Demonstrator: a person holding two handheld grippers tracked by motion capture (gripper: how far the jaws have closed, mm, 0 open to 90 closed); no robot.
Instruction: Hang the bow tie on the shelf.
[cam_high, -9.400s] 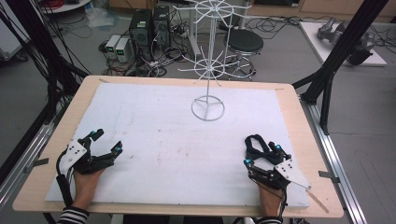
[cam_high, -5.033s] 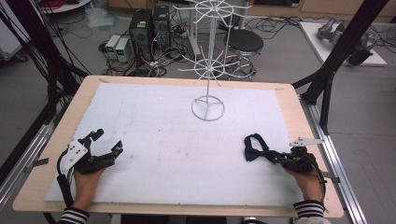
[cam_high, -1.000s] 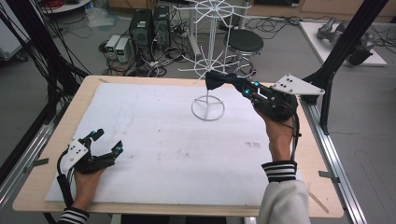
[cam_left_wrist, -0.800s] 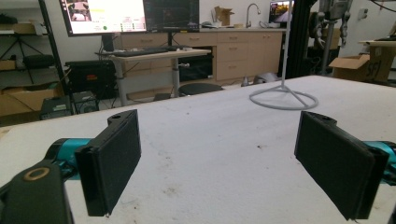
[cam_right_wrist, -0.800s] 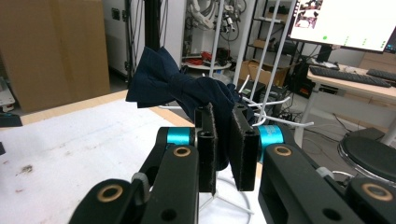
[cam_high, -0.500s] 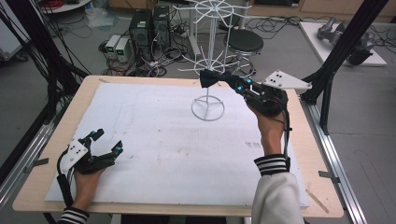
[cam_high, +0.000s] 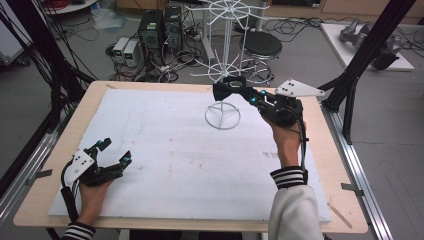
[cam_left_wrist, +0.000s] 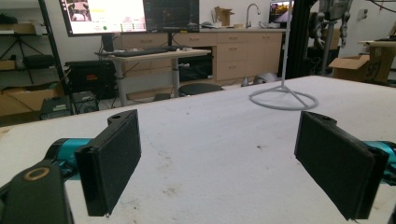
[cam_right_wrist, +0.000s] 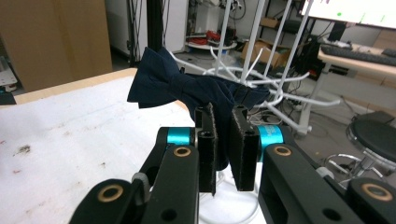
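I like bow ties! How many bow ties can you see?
1. The bow tie is pinched in the right tool, held up beside the white wire rack at the far side of the table.

The wire rack (cam_high: 223, 60) stands at the far middle of the table (cam_high: 330, 165). Just right of its pole, the right gripper (cam_high: 226, 91) holds a bow tie (cam_right_wrist: 182, 88) above the rack's ring base. The left gripper (cam_high: 114, 152) rests at the near left corner, well apart from both.
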